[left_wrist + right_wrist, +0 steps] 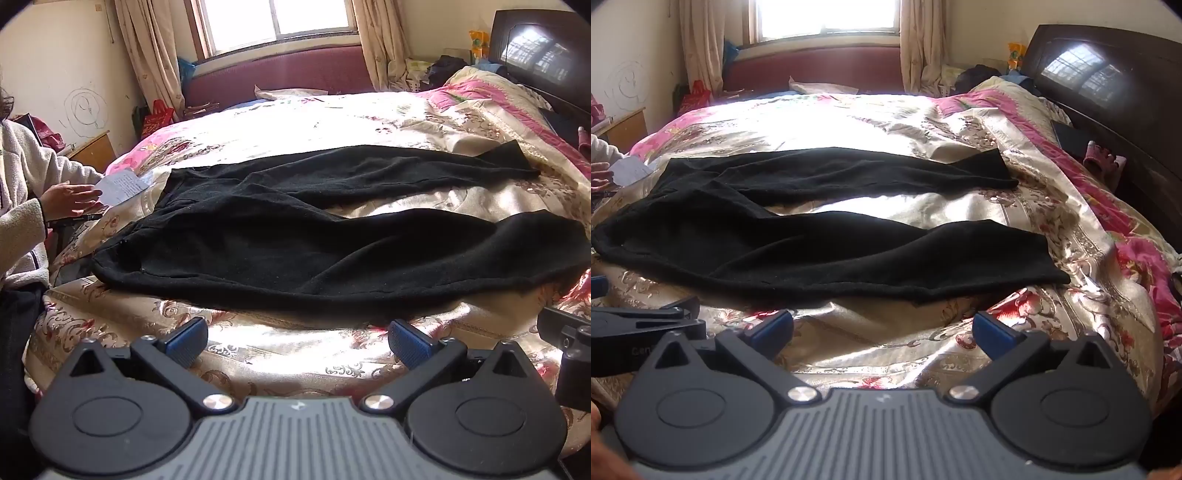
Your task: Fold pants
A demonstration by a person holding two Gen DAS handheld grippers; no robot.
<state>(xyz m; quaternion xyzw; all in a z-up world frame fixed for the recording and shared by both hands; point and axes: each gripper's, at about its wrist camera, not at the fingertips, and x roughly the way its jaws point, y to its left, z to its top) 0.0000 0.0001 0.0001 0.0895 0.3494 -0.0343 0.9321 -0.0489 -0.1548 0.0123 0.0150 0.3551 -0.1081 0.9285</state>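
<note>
Black pants (295, 236) lie flat on the bed, waistband to the left and both legs spread apart toward the right; they also show in the right wrist view (812, 247). My left gripper (297, 339) is open and empty, just short of the near leg's edge. My right gripper (882, 332) is open and empty, in front of the near leg's lower part. The left gripper shows at the left edge of the right wrist view (646, 321). Part of the right gripper shows at the right edge of the left wrist view (569, 339).
The bed has a glossy floral quilt (295, 362) bunched at the right. A person in a white fleece (22, 206) sits at the bed's left with a paper (118, 184). A dark headboard (1108, 85) is at right, a window (273, 18) behind.
</note>
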